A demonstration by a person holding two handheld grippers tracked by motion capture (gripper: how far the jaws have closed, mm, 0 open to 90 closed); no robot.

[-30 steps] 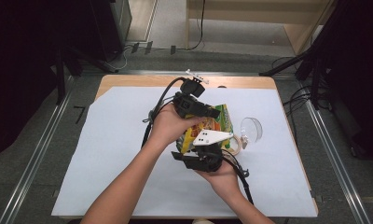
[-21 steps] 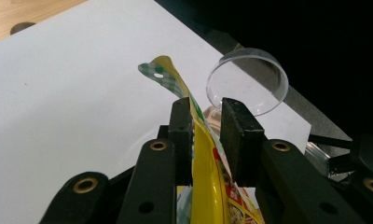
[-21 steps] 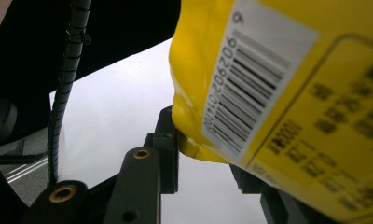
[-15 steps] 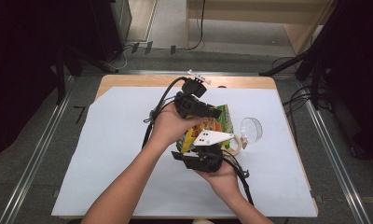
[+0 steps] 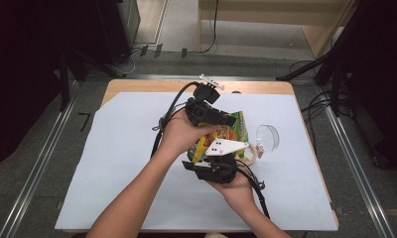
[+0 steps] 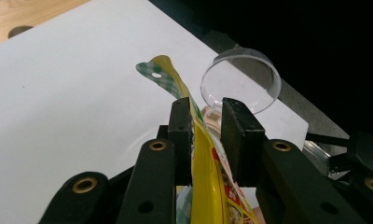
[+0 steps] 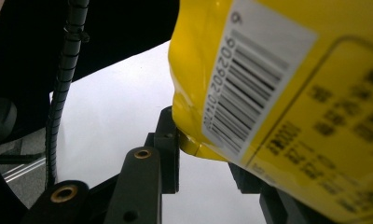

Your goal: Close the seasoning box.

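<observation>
Centre frame: left hand-held gripper (image 6: 205, 135) and right hand-held gripper (image 7: 201, 154) each clamp the yellow plastic snack packet (image 5: 226, 135), likely bracing it for opening.

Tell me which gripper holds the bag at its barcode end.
The right gripper: the barcoded corner of the bag sits between its jaws. The left gripper holds the green-checked edge with the hole.
</observation>
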